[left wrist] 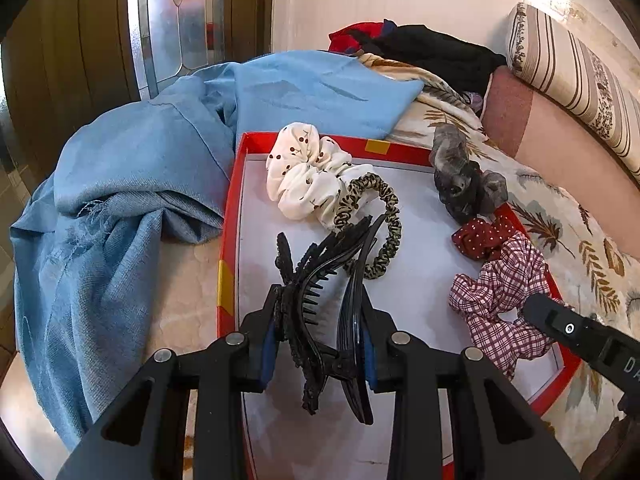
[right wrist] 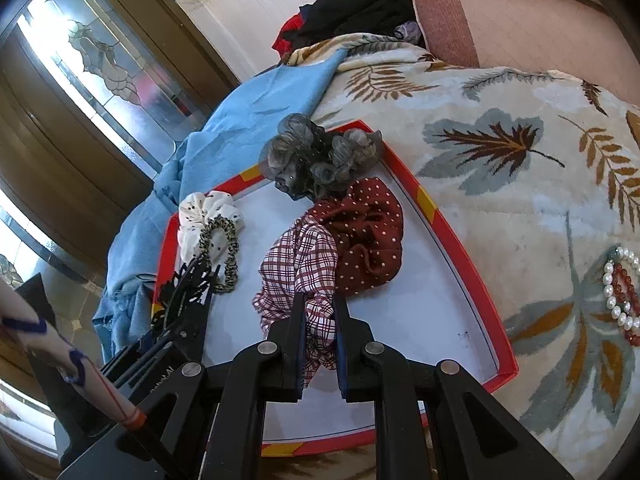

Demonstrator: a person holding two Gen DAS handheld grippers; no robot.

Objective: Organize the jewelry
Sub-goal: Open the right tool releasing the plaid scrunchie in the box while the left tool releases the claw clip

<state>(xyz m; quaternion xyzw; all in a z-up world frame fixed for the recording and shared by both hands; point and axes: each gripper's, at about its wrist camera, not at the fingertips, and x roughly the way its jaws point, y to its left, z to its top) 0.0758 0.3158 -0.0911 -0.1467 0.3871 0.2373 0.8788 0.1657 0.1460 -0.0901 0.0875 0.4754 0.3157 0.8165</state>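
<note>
A red-rimmed tray (left wrist: 230, 216) (right wrist: 460, 240) with a white floor lies on the bed. My left gripper (left wrist: 318, 320) is shut on a black claw hair clip (left wrist: 320, 280) held over the tray's near left part; the clip (right wrist: 188, 284) shows at the left of the right wrist view. My right gripper (right wrist: 320, 320) is shut on a maroon-and-white plaid scrunchie (right wrist: 296, 264) (left wrist: 500, 292) resting on the tray. In the tray also lie a white dotted scrunchie (left wrist: 304, 172) (right wrist: 208, 212), a thin leopard-print hair tie (left wrist: 384, 224) (right wrist: 228, 256), a grey scrunchie (left wrist: 460, 180) (right wrist: 320, 156) and a dark red polka-dot scrunchie (left wrist: 484, 236) (right wrist: 368, 236).
A blue scarf (left wrist: 140, 184) (right wrist: 248, 120) is bunched left of the tray. A leaf-print blanket (right wrist: 520, 168) covers the bed. Pearl and red bead bracelets (right wrist: 622, 300) lie on it to the right. Pillows (left wrist: 576, 80) and dark clothes (left wrist: 432, 52) sit at the back.
</note>
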